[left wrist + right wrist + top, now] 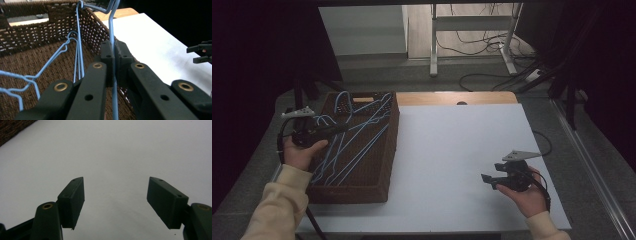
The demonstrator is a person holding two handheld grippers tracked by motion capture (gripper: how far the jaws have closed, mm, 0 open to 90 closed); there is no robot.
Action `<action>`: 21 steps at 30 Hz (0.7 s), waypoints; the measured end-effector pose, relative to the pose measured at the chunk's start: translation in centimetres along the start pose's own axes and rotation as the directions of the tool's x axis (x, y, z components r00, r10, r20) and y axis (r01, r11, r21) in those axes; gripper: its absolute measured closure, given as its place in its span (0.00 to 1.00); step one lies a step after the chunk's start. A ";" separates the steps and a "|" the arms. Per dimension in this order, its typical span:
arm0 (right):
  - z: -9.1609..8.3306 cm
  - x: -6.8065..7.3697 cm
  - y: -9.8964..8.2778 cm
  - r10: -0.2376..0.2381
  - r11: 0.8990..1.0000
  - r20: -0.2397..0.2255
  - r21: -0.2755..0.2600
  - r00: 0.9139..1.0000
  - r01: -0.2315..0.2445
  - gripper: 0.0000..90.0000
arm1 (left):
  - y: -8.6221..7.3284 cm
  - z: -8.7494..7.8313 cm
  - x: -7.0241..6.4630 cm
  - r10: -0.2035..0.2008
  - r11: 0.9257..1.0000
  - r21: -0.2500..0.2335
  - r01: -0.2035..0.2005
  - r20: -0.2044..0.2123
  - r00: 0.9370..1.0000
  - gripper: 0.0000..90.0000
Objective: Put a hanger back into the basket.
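One wicker basket (362, 187) is seen at the left of the white table (452, 150), and a tangle of blue wire hangers (357, 132) is held in it; their exact number cannot be told, though several are made out. One hanger (113, 37) is clamped between the fingers (107, 53) of the left gripper (343, 128), which are clenched on its wire over the basket, near the basket's right wall. In the left gripper view the wire is seen running straight up between the two pads, with its bent top above the basket rim.

The right gripper (490, 181) is held over the bare table at the right, well apart from the basket. Its two fingers (72, 200) are spread wide, and nothing is seen between them. Two hands are seen in the high view, one on each gripper.
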State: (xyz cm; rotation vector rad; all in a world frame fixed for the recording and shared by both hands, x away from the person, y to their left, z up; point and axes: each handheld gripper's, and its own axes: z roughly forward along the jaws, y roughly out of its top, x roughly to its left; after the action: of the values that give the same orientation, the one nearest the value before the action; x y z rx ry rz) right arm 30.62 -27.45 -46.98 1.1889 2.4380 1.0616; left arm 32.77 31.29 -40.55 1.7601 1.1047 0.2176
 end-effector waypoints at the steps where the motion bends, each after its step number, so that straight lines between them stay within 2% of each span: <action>1: 0.0 0.0 0.0 0.000 1.000 0.000 0.000 1.000 0.000 0.34 | -0.2 0.2 0.1 -0.001 1.000 0.006 0.001 0.002 1.000 0.96; 7: 0.1 0.0 0.0 -0.004 1.000 -0.001 0.003 1.000 0.004 0.34 | -0.9 1.2 0.5 -0.013 1.000 0.019 0.013 -0.016 1.000 0.96; 14: 0.0 0.0 0.0 -0.002 1.000 0.001 0.003 1.000 0.002 0.34 | -2.0 2.3 0.9 -0.020 0.997 0.069 0.023 -0.036 0.999 0.96; 17: 0.0 0.0 0.0 -0.001 1.000 0.001 0.004 1.000 0.001 0.34 | -2.2 2.5 1.2 -0.030 0.996 0.081 0.035 -0.060 0.998 0.96; 19: 0.0 -0.1 0.0 -0.002 1.000 0.001 0.006 1.000 0.002 0.34 | -2.3 2.5 1.6 -0.062 0.993 0.094 0.072 -0.105 0.993 0.95; 21: 0.0 -0.1 0.0 -0.002 1.000 0.001 0.009 1.000 0.002 0.34 | -2.4 2.5 2.0 -0.071 0.989 0.111 0.093 -0.187 0.980 0.93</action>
State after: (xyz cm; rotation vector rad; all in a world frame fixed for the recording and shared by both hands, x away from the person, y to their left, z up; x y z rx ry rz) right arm 30.65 -27.56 -47.02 1.1888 2.4452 1.0511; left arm 34.00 31.33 -44.35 1.8226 1.3444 0.2715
